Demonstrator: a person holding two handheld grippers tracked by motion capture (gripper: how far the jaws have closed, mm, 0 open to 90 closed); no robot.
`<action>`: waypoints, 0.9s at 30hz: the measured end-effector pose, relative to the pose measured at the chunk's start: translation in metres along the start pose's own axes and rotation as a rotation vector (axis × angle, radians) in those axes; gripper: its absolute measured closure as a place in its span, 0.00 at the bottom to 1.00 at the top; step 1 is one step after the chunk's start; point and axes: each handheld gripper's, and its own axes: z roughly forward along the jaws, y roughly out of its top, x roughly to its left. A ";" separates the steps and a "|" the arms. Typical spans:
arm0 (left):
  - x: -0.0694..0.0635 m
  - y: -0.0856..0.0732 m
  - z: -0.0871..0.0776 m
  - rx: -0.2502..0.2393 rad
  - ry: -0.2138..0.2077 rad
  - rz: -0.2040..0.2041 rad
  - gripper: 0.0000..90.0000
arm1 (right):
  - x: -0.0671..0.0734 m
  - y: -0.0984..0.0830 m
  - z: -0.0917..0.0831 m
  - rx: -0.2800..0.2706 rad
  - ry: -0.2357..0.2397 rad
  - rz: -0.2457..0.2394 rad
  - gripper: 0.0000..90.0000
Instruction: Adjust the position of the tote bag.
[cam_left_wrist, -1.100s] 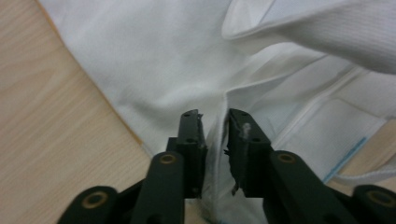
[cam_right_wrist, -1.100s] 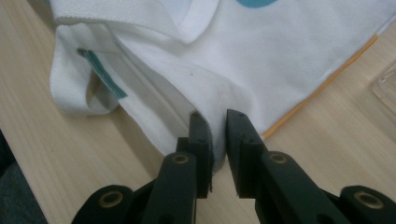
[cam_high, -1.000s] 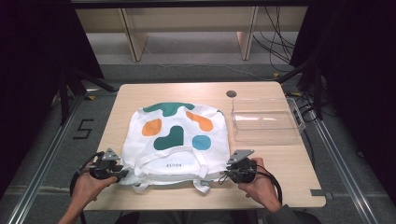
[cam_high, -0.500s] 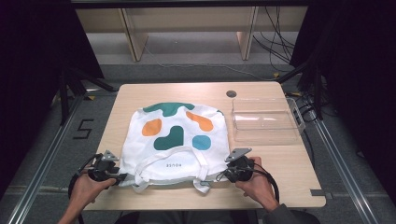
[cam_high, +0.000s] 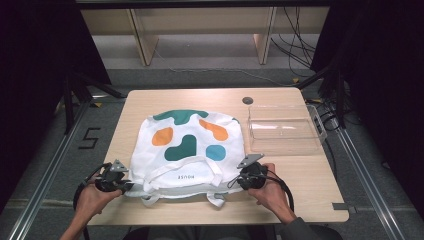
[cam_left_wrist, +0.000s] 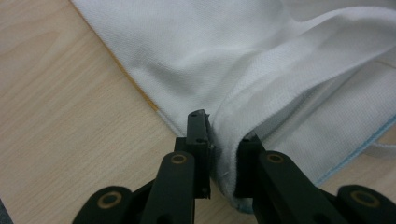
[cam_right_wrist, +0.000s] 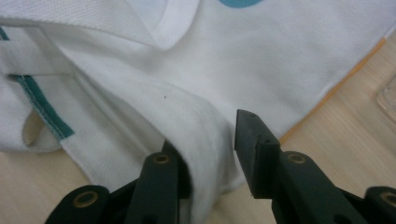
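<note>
A white tote bag (cam_high: 185, 145) with green, orange and blue blobs lies flat on the wooden table (cam_high: 310, 175), handles toward the person. At its near left corner my left gripper (cam_high: 127, 186) has just been closing, and in the left gripper view (cam_left_wrist: 223, 128) the pads pinch a fold of the bag's white cloth (cam_left_wrist: 289, 93). At the near right corner sits my right gripper (cam_high: 239, 182), whose jaws have also just been closing. In the right gripper view (cam_right_wrist: 210, 135) the bag's cloth (cam_right_wrist: 201, 121) drapes over one jaw, and the other pad (cam_right_wrist: 254, 149) stands just beside it.
A clear plastic tray (cam_high: 285, 107) stands at the right of the table, just beyond the bag's right edge. A round cable hole (cam_high: 247, 100) is behind it. Dark frame posts flank the table, and shelves and cables lie beyond its far edge.
</note>
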 end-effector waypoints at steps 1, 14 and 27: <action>-0.001 0.000 0.000 0.002 0.000 -0.011 0.90 | 0.000 0.001 0.002 0.002 -0.007 -0.010 0.80; -0.007 0.005 -0.009 -0.050 -0.022 -0.004 0.91 | -0.008 0.000 -0.008 0.016 0.020 -0.046 0.91; -0.022 0.002 -0.037 -0.056 -0.050 0.029 0.91 | -0.001 -0.005 -0.033 0.004 0.051 -0.022 0.93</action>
